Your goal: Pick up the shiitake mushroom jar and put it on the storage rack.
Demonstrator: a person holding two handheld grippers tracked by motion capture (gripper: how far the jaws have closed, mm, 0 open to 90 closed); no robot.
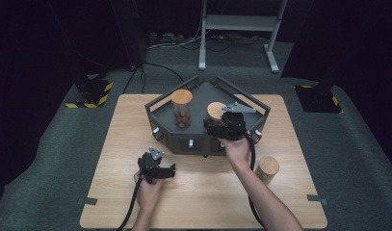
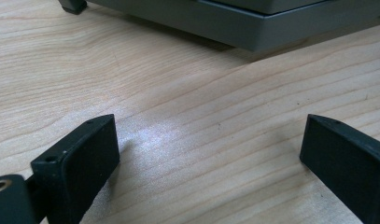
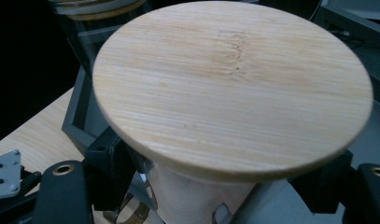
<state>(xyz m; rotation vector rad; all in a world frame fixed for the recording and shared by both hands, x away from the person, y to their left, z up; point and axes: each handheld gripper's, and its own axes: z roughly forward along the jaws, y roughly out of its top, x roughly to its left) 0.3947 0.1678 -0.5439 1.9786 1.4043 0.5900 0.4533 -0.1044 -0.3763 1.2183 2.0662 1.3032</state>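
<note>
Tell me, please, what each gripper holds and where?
Right gripper clamps the wooden-lidded jar by its body just under the lid; left gripper holds nothing.

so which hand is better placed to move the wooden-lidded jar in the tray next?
Right. The right gripper is already shut on the wooden-lidded jar inside the grey tray, its jaws clamping the body just under the lid. The left gripper sits open over bare table, short of the tray.
</note>
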